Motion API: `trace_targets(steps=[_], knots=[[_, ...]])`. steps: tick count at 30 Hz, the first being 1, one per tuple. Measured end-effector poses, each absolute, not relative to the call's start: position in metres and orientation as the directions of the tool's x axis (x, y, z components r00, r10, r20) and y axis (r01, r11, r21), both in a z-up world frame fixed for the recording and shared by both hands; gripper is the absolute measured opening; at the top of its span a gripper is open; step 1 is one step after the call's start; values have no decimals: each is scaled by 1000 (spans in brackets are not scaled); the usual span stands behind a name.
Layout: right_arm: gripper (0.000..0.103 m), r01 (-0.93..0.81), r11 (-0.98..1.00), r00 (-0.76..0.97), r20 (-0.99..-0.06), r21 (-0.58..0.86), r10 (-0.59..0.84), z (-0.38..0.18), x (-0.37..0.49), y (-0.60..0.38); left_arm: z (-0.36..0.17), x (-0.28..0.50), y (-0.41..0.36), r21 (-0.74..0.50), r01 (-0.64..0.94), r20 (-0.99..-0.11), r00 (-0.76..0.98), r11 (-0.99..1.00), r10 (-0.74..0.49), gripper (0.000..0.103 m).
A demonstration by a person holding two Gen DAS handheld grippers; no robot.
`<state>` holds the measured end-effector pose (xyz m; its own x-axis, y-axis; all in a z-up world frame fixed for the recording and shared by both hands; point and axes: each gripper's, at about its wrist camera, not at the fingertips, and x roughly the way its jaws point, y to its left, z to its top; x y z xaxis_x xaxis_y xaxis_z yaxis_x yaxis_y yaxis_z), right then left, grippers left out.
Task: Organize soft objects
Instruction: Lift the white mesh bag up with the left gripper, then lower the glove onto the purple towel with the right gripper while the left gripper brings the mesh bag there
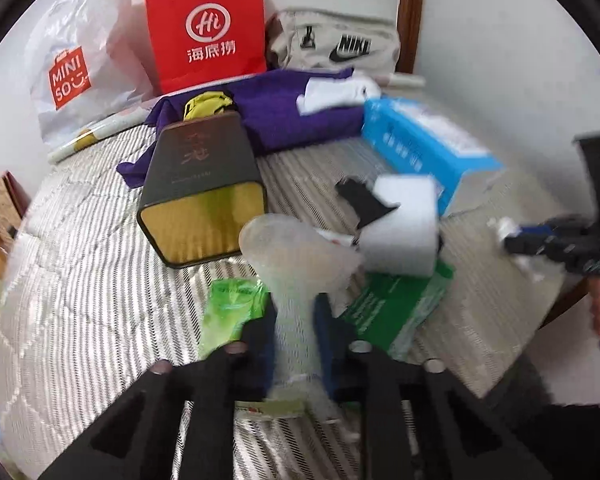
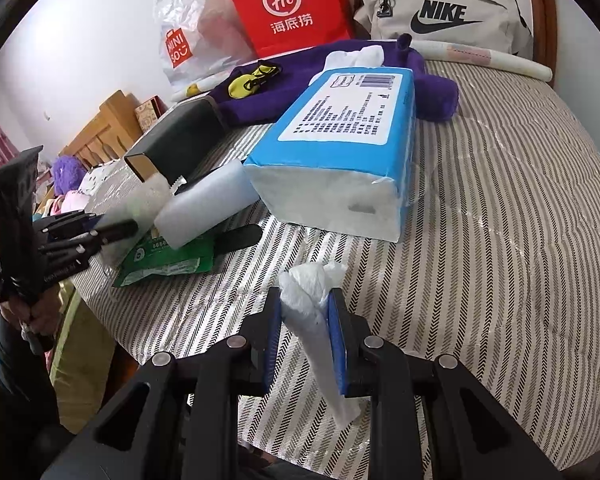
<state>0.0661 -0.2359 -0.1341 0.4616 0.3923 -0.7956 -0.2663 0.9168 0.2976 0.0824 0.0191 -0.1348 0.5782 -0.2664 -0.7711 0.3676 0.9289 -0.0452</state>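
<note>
Beside the tin (image 1: 204, 196), foam net (image 1: 296, 280) is pinched in the left claw (image 1: 296, 344); near it, crumpled tissue (image 2: 320, 312) is gripped in the right claw (image 2: 306, 344), likely for sorting.

A white foam net sleeve (image 1: 296, 280) stands upright between my left fingers (image 1: 260, 340), its mouth flaring open above them. A crumpled white plastic bag (image 2: 320, 312), twisted into a long roll, is pinched between my right fingers (image 2: 340, 320) over the striped bed (image 2: 500, 240)
</note>
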Motion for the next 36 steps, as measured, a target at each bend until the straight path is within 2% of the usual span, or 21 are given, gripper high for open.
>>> trace_targets(steps=[7,14,21,30,36], knots=[[23,-267,917,475,-788,295,392,-128,68,-237,-132,93,45,-195,283,-755,568,939,-328,9],[23,-289,910,498,-765,296,407,-101,73,-240,-119,93,73,-281,197,-729,592,939,-342,9],[23,-339,898,531,-731,281,429,-66,89,-236,-106,96,86,-322,163,-713,606,932,-353,9],[23,-380,897,574,-702,227,421,-31,142,-227,-82,115,89,-301,152,-701,634,942,-326,9],[23,-400,884,577,-684,241,447,-20,190,-222,-68,150,84,-296,149,-704,633,944,-321,9]])
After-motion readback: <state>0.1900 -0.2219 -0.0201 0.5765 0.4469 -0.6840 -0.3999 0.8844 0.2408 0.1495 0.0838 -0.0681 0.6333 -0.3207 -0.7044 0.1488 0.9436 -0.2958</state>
